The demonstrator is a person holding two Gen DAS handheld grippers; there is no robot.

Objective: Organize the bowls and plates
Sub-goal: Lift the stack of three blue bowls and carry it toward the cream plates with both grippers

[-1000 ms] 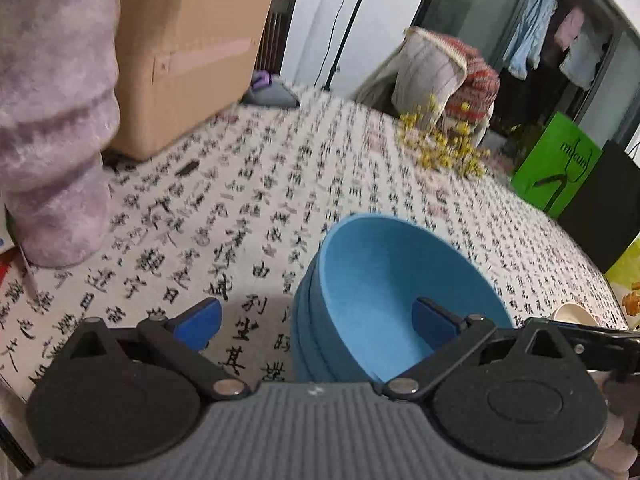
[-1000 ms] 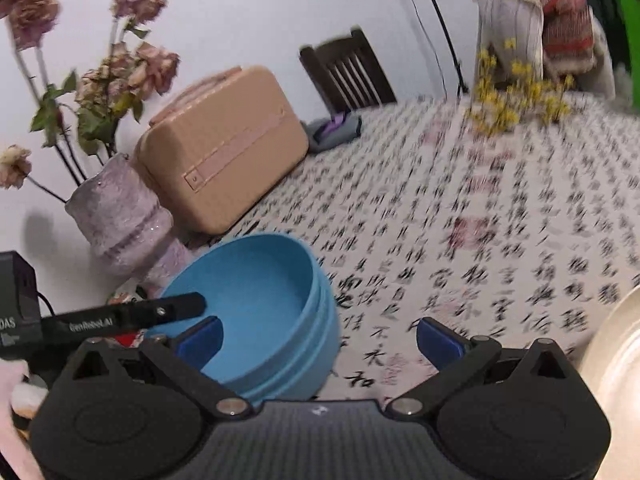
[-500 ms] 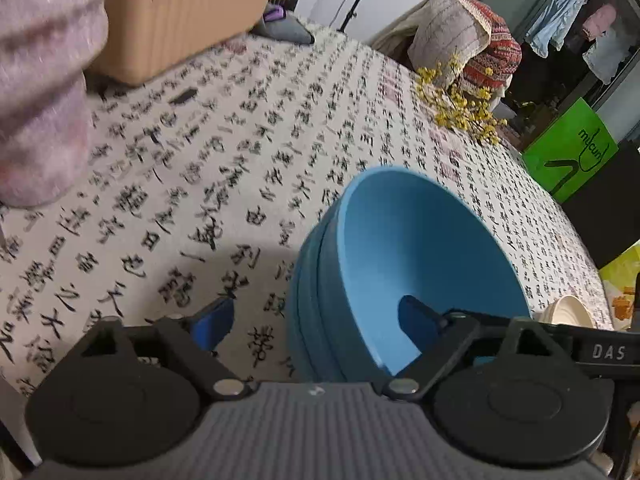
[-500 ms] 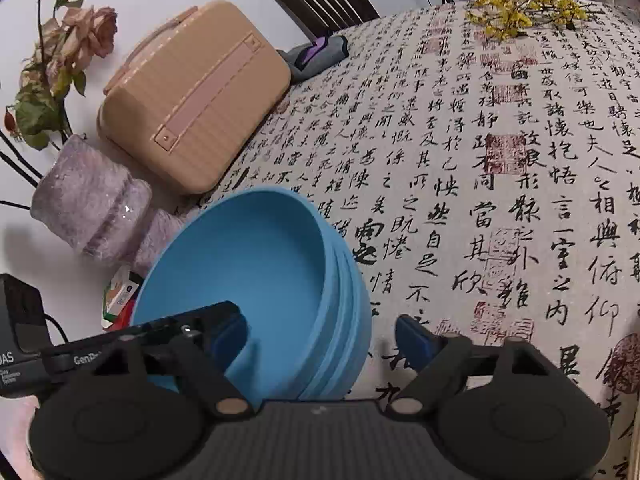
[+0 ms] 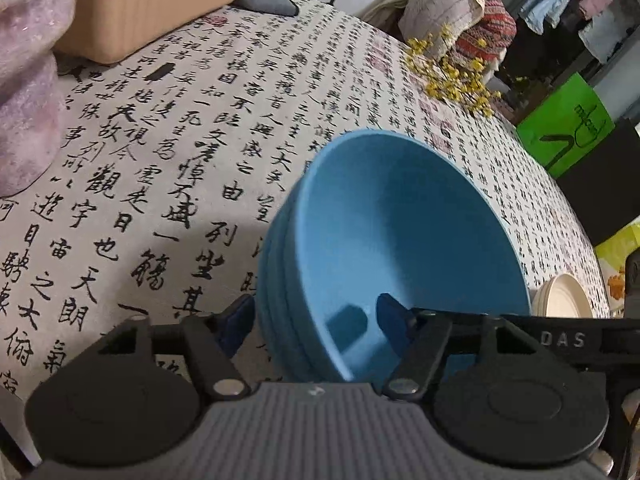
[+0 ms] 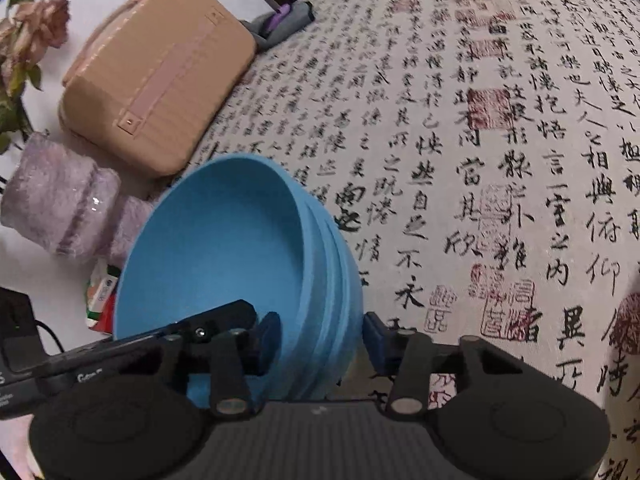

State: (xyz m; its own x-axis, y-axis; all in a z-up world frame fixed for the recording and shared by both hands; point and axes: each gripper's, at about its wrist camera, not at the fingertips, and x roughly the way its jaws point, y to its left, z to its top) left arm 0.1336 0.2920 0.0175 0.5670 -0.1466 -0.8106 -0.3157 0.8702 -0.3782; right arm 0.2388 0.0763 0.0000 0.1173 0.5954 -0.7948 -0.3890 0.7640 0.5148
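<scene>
Fingers of both grippers, left (image 5: 316,322) and right (image 6: 320,338), had closed from wide apart to pinch opposite walls of the bowls (image 5: 400,232); a lift looked ready.

Open tablecloth (image 6: 500,160) ahead; beige case (image 6: 160,76) and vase (image 6: 60,208) crowding the far-left side.

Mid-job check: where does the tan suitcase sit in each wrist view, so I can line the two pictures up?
Left wrist: tan suitcase at top left, cropped by the frame.
Right wrist: upper left, whole, behind the stack of blue bowls.
Shared landmark: the lilac vase beside it.
</scene>
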